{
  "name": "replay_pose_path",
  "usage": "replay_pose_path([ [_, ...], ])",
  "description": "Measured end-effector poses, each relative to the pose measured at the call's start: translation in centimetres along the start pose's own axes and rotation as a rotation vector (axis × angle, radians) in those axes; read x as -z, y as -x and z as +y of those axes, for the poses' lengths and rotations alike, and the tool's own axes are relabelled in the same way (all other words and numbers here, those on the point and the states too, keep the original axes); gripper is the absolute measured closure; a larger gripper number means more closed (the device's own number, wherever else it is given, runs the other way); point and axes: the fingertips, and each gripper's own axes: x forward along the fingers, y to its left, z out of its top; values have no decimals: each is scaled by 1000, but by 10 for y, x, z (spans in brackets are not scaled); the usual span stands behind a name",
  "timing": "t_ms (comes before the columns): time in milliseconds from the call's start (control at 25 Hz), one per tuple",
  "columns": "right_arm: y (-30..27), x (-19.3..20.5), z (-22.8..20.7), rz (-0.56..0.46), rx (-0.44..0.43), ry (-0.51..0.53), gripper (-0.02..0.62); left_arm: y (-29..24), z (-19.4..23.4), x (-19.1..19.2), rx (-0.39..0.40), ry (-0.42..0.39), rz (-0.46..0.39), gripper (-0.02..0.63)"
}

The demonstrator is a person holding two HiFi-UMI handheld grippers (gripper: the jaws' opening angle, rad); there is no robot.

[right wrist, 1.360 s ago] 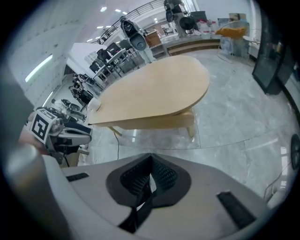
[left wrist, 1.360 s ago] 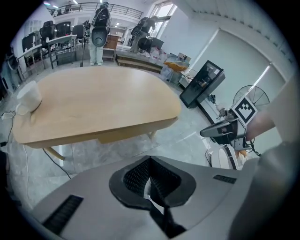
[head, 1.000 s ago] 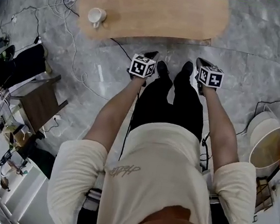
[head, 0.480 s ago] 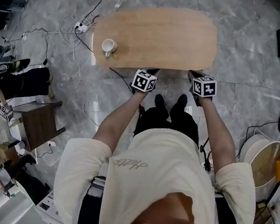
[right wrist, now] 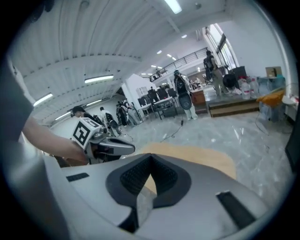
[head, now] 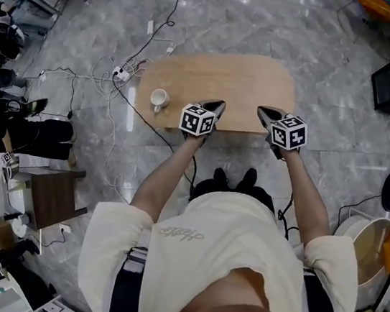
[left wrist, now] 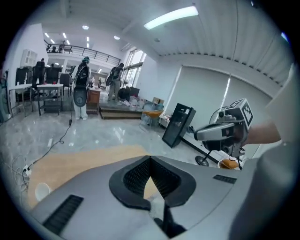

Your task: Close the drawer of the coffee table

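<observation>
Head view: over the last second the coffee table point(head: 243, 79) has shrunk in frame. The left gripper point(head: 219, 106) and right gripper point(head: 261, 113), previously short of it, now overlap its near edge. A cup point(head: 158, 98) stands on the top's left end. No drawer shows; presumably it is under the top on the near side.

Left gripper view: left gripper point(left wrist: 150, 158) clenched, tips meeting on nothing, tabletop point(left wrist: 84, 161) beyond.

Right gripper view: right gripper point(right wrist: 151, 157) likewise pinched together and empty.

Judgement: approach only, no push begun.
</observation>
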Motion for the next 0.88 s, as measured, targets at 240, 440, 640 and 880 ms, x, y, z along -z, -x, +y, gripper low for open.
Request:
replay_pose_path([
  [240,38,-67,56,-173,-20,158,601,42,-42,-91,20,-131,-175,601],
  [440,83,-118,81,-345,-5,199,601,90,-77,-139,28,-265,-287,601],
  [640,107,-138,87,-394,-1,209,601,125,-91,-186,-8,-407,-372,601],
  [880,126,-163,95,-457,-17,201,601,153,-96,-230,-31,-398,-478,601],
])
